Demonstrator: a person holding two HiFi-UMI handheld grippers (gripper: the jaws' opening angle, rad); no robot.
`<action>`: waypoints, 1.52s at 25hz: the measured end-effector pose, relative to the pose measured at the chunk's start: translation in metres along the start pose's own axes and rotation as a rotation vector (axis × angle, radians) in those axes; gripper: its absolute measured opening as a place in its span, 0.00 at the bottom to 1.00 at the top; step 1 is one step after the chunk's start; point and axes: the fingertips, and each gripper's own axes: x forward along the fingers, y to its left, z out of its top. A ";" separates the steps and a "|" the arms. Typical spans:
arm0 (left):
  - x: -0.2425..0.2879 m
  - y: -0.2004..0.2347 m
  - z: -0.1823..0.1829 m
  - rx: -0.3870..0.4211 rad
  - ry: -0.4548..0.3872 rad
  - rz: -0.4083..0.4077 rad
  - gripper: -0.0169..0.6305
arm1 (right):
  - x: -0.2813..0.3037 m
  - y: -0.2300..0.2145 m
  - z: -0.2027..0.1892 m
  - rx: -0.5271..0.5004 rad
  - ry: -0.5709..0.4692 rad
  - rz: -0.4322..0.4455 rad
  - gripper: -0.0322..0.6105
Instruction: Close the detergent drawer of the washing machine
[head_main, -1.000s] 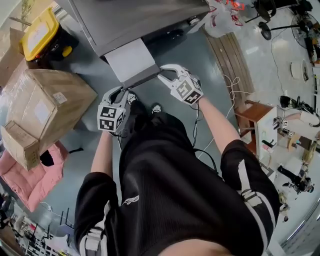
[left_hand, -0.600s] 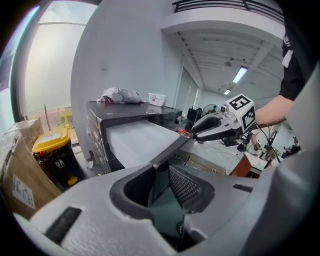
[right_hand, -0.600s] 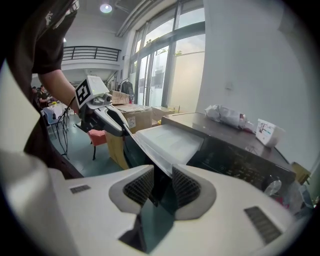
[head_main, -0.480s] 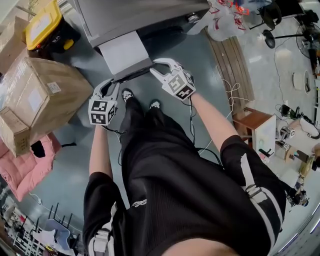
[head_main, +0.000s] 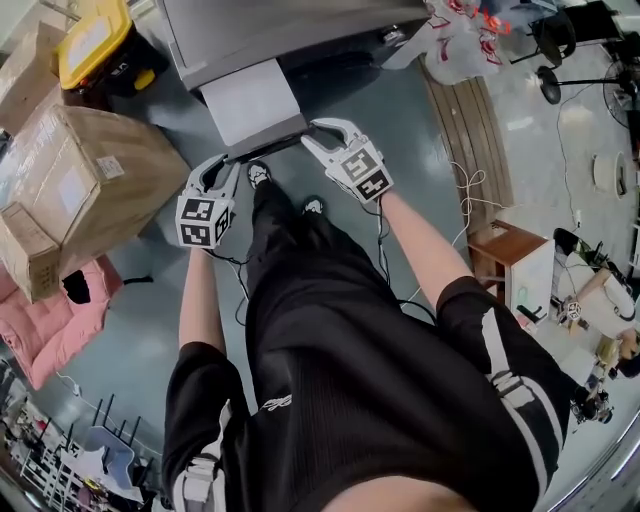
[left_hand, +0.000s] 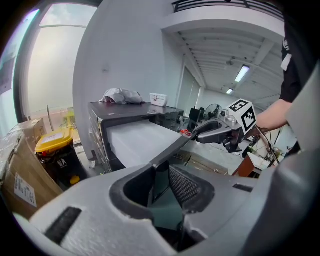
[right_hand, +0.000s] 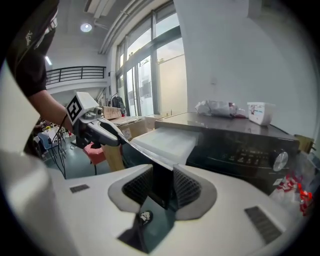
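The white detergent drawer (head_main: 250, 100) sticks far out of the grey washing machine (head_main: 290, 30), ending in a dark front edge (head_main: 268, 147). My left gripper (head_main: 222, 170) holds that edge at its left end, and my right gripper (head_main: 318, 135) holds it at the right end. In the left gripper view the dark front panel (left_hand: 159, 175) stands between the pads of the left gripper (left_hand: 161, 181). In the right gripper view the same panel (right_hand: 162, 180) fills the gap of the right gripper (right_hand: 162, 189), whose jaws are opening.
Cardboard boxes (head_main: 80, 180) and a yellow-lidded bin (head_main: 95, 40) stand left of the machine. A pink cushion (head_main: 45, 335) lies lower left. Wooden planks (head_main: 470, 130), a small wooden table (head_main: 510, 255) and floor cables are at the right. My feet (head_main: 258, 173) stand under the drawer.
The head view has shifted a little. Both grippers stay on the drawer's front edge, and the drawer sticks out about as far as before.
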 end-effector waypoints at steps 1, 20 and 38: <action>0.001 0.000 0.001 0.001 0.002 0.000 0.19 | -0.001 -0.001 0.000 -0.007 0.000 0.003 0.25; 0.009 0.028 0.023 -0.008 -0.005 0.005 0.19 | 0.018 -0.019 0.025 -0.042 -0.002 -0.027 0.24; 0.020 0.050 0.033 -0.019 -0.002 0.013 0.19 | 0.037 -0.034 0.037 -0.045 0.001 -0.046 0.24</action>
